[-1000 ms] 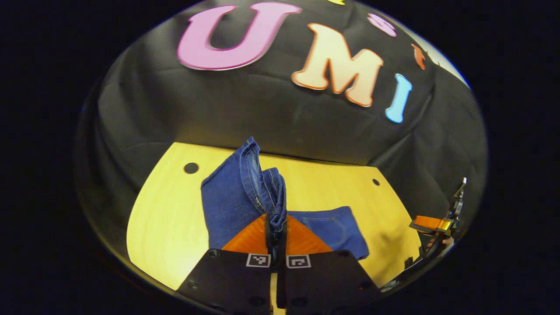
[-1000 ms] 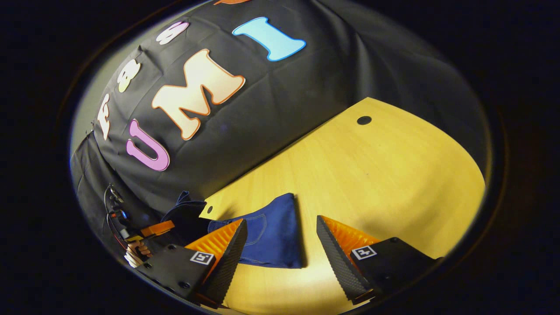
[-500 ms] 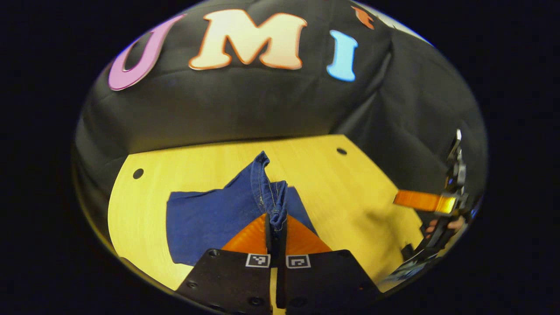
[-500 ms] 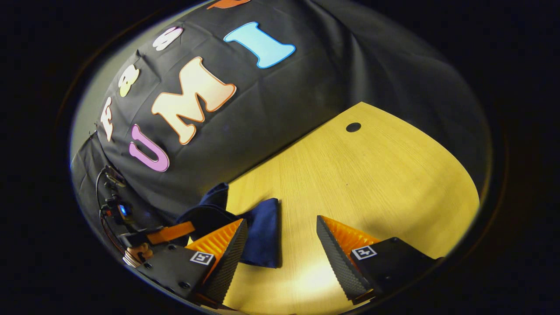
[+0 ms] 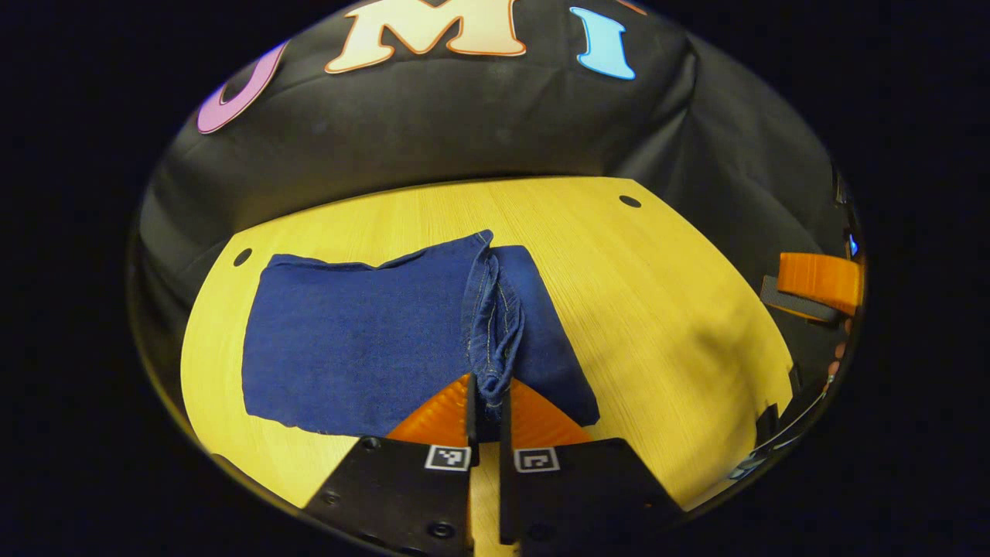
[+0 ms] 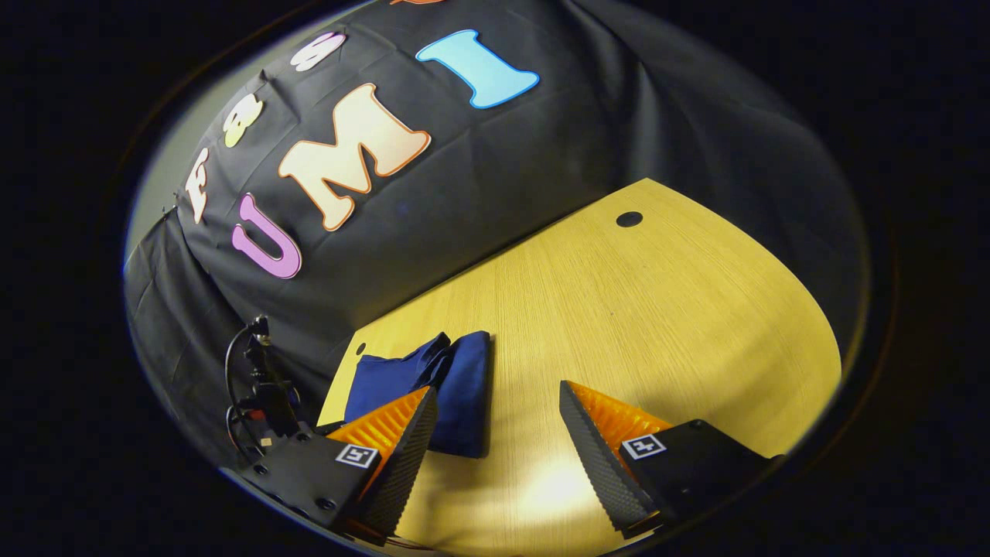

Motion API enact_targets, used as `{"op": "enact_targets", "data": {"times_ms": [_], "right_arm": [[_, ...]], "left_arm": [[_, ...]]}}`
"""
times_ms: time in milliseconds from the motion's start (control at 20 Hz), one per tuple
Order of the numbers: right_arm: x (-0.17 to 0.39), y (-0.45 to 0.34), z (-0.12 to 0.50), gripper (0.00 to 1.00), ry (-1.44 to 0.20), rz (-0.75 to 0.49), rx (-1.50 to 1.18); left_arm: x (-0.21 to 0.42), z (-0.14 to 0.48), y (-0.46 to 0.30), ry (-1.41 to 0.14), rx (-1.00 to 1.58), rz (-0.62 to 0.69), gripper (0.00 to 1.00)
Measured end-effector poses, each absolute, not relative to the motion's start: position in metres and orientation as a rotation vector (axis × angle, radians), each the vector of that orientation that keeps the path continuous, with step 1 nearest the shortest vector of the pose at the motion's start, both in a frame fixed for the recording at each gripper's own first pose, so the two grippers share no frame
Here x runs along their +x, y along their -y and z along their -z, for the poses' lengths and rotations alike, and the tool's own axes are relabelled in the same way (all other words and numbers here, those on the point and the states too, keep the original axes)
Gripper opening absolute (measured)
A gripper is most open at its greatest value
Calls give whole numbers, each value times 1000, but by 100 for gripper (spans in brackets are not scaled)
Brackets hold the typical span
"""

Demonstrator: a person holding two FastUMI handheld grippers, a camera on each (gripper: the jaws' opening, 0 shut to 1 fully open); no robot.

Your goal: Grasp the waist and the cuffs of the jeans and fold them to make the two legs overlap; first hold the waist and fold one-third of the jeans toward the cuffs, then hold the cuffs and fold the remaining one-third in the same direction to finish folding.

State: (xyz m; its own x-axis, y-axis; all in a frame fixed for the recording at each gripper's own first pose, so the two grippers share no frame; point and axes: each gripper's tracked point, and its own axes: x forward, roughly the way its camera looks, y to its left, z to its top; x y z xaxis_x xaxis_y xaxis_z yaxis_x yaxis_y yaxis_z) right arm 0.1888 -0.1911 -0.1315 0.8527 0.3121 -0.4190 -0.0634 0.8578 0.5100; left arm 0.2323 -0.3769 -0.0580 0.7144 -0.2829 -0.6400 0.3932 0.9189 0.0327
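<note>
Left gripper view: fingers (image 5: 487, 402) pinching jeans (image 5: 363, 333) cuffs, now lowered flatter onto table (image 5: 665, 309).

You have one pair of jeans (image 5: 363, 340) in front of you — a single folded blue bundle — lying on one wooden table (image 5: 665, 309). You hold two grippers: the left gripper (image 5: 486, 398), its two orange fingers pinched together on one stitched edge of the denim, and the right gripper (image 6: 495, 433), its two fingers spread apart over bare wood. The table has round dark holes in its top — two in the left gripper view, two in the right gripper view.
</note>
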Motion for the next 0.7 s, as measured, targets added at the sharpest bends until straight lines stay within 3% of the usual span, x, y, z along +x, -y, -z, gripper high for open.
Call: {"op": "enact_targets", "data": {"times_ms": [50, 150, 250, 350, 400, 450, 700], "right_arm": [[188, 190, 131, 98, -514, -209, 507], [186, 188, 127, 94, -502, -202, 506], [183, 185, 128, 98, -506, -206, 500], [181, 181, 129, 98, -511, -213, 492], [178, 179, 130, 94, -517, -217, 487], [177, 177, 131, 98, -521, -223, 483], [171, 168, 140, 98, -549, -248, 465]], "left_arm": [[230, 57, 374, -673, 172, 368, 13], [223, 48, 362, -659, 151, 331, 54], [223, 40, 337, -633, 123, 243, 96], [217, 30, 320, -611, 93, 204, 96], [213, 27, 310, -604, 87, 189, 93], [209, 24, 300, -601, 81, 172, 93], [192, 28, 262, -633, 57, 80, 94]]}}
